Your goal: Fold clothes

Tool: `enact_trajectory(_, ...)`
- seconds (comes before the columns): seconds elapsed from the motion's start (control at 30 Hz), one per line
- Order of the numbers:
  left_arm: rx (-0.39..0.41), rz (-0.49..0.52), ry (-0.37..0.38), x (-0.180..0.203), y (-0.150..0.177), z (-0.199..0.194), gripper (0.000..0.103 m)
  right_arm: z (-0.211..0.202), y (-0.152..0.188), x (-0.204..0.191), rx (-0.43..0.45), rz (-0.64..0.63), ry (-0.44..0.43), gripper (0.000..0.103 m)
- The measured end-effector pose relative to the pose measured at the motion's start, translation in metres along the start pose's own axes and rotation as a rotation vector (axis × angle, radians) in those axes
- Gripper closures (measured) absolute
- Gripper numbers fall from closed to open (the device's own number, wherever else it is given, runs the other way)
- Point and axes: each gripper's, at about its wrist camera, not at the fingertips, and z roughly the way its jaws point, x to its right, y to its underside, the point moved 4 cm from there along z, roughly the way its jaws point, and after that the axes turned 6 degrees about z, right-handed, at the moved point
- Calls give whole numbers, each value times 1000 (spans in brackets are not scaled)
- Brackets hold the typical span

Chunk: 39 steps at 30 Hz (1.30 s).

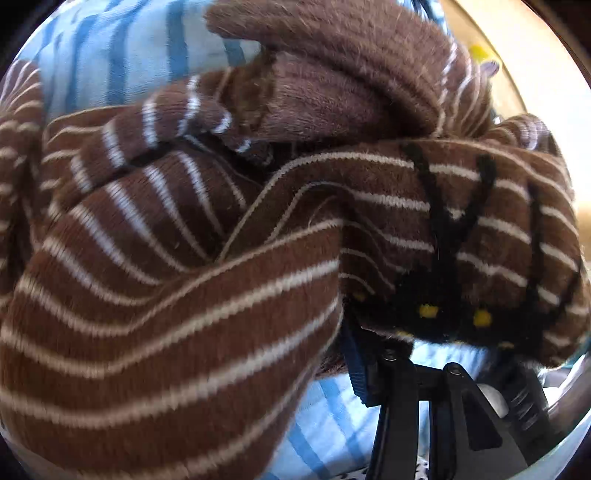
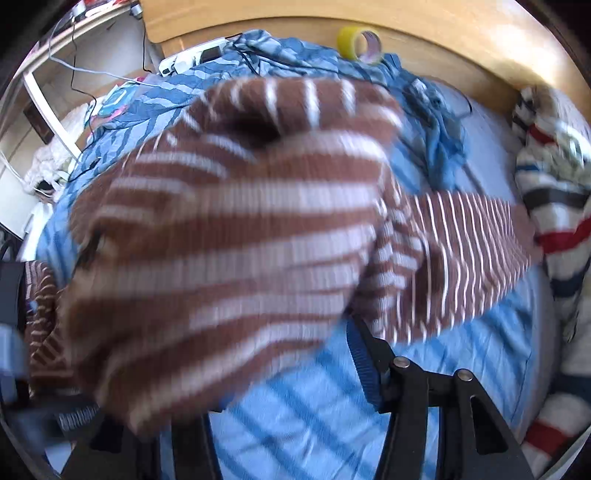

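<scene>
A brown sweater with thin pale stripes (image 1: 166,295) fills the left wrist view, bunched in thick folds, with a black stitched motif with yellow dots (image 1: 443,306) at the lower right. My left gripper (image 1: 295,339) is buried under it; only the right finger's blue pad (image 1: 356,365) shows, pressed against the knit. In the right wrist view the same sweater (image 2: 229,240) hangs blurred close to the lens, and a sleeve (image 2: 465,258) trails right over the bed. My right gripper (image 2: 288,354) is shut on the cloth, fingertips hidden.
A blue striped bedsheet (image 2: 461,350) lies below. A crumpled blue cloth (image 2: 439,140) and a yellow tape roll (image 2: 358,44) sit by the wooden headboard (image 2: 461,33). A red, navy and white striped garment (image 2: 554,206) is heaped at the right. Cables and a power strip (image 2: 192,59) are at the far left.
</scene>
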Motion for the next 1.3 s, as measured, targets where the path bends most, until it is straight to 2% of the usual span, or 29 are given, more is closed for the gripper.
enact_trajectory(0.07,-3,38,-22,6,2,2,53,-1,-24,7,59,1,85,49)
enact_trajectory(0.13,-6,77,-44,12,4,3,59,-10,-47,25,116,77,137,48)
enact_trajectory(0.2,38,32,-39,7,0,-8,61,-20,-59,44,148,174,142,36)
enact_trajectory(0.3,110,-48,-28,-3,-7,-27,61,-26,-51,49,127,210,57,33)
enact_trajectory(0.43,91,-77,-14,-3,-15,-25,63,-20,-18,31,56,118,21,34)
enact_trajectory(0.57,67,-102,1,-2,-22,-22,63,-15,20,7,-35,74,-93,34)
enact_trajectory(0.63,55,-115,8,-2,-25,-21,63,-13,28,-1,-37,48,-89,34)
enact_trajectory(0.67,59,-131,26,-5,-24,-22,63,-10,27,-2,-30,40,-46,34)
enact_trajectory(0.73,71,-166,68,-11,-19,-24,63,-6,17,9,-10,65,116,34)
enact_trajectory(0.77,77,-184,89,-14,-17,-26,63,-5,10,18,-3,90,206,30)
enact_trajectory(0.8,83,-202,111,-17,-15,-27,63,-7,3,30,1,132,276,22)
enact_trajectory(0.9,61,-206,127,-19,-11,-26,63,-13,-7,53,23,221,294,7)
enact_trajectory(1.03,58,-179,101,-44,-33,-31,63,3,-10,62,14,168,299,6)
enact_trajectory(1.07,47,-178,99,-45,-32,-27,63,9,-10,66,10,163,292,6)
enact_trajectory(1.1,38,-180,100,-50,-32,-25,63,13,-9,71,7,174,247,6)
enact_trajectory(1.23,3,-196,119,-60,-37,-26,63,6,13,104,-33,285,-2,10)
enact_trajectory(1.3,-4,-175,176,-50,-34,-36,63,1,32,130,-46,380,-54,16)
